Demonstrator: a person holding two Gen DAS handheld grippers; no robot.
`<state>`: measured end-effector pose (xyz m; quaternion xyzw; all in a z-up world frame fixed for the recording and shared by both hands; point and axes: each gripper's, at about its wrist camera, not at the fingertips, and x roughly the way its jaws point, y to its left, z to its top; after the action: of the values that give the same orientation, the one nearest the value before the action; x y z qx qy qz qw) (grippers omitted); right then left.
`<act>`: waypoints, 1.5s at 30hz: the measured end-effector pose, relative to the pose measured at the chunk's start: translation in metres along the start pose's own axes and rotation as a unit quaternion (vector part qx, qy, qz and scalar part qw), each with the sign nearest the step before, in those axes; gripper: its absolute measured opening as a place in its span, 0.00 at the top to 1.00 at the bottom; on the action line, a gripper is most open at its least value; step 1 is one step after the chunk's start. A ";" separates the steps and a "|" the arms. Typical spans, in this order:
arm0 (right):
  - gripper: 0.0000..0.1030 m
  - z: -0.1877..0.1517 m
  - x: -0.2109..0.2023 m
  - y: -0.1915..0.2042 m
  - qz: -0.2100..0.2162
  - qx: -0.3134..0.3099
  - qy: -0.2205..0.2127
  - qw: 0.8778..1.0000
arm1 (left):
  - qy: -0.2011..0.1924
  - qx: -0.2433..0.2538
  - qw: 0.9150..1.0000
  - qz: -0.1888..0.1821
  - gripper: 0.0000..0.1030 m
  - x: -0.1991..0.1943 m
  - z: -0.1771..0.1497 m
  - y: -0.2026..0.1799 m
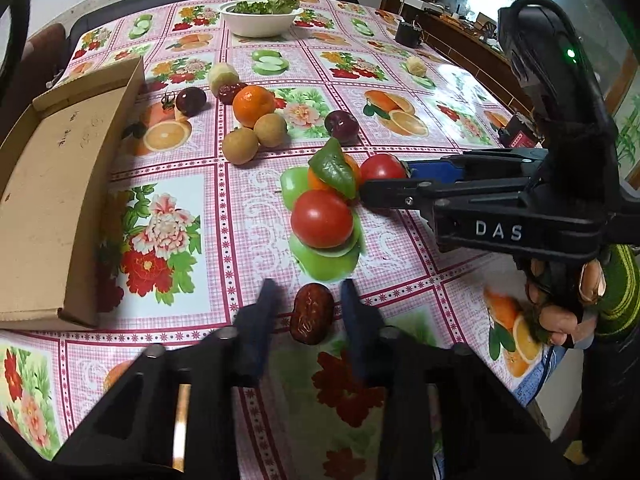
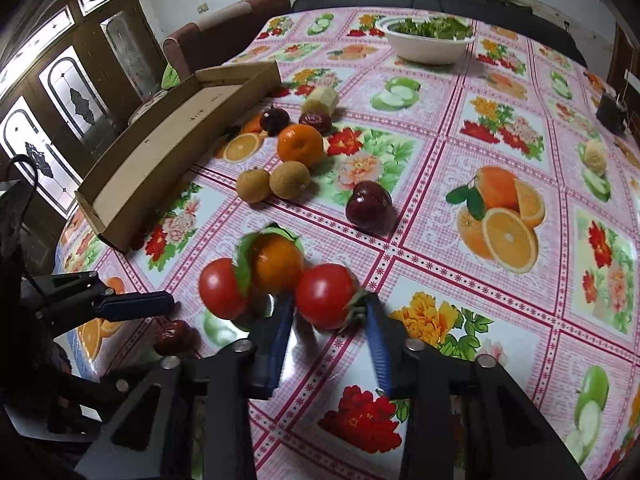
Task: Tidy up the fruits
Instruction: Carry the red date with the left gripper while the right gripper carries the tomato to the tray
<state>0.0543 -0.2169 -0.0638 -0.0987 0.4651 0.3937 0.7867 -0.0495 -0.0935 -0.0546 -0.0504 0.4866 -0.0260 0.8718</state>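
Wrinkled dark-red date (image 1: 311, 312) on the floral-print desk (image 1: 400, 92), flanked by blue pads of left tongs (image 1: 308, 300); contact not discernible. Round red tomato (image 2: 325, 300) clamped in right tongs (image 2: 330, 312), beside leafy orange mandarin (image 2: 277, 266) and second red tomato (image 2: 221, 288). Both tongs pitched steeply down. Gloved hand (image 1: 568, 300) on right handle. Shallow brown cardboard tray (image 1: 60, 200) to the left.

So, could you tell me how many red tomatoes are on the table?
2: one tomato sits between the right gripper's fingers; the other tomato lies just left, beside the leafy orange. None seems hidden.
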 end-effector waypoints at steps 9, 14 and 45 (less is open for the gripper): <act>0.67 -0.001 -0.008 0.000 0.005 0.017 -0.010 1.000 | -0.008 -0.008 1.000 0.002 0.83 -0.007 0.000 0.004; 0.67 -0.008 -0.034 -0.001 0.011 0.041 -0.038 0.998 | -0.020 -0.026 0.999 0.028 0.83 -0.020 0.007 0.014; 0.68 0.040 -0.060 0.121 0.116 -0.022 -0.083 0.989 | -0.074 -0.139 0.973 0.167 0.83 -0.086 0.002 0.114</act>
<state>-0.0215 -0.1470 0.0324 -0.0285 0.3974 0.4998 0.7691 -0.0939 0.0279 0.0063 -0.0908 0.4211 0.1922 0.8817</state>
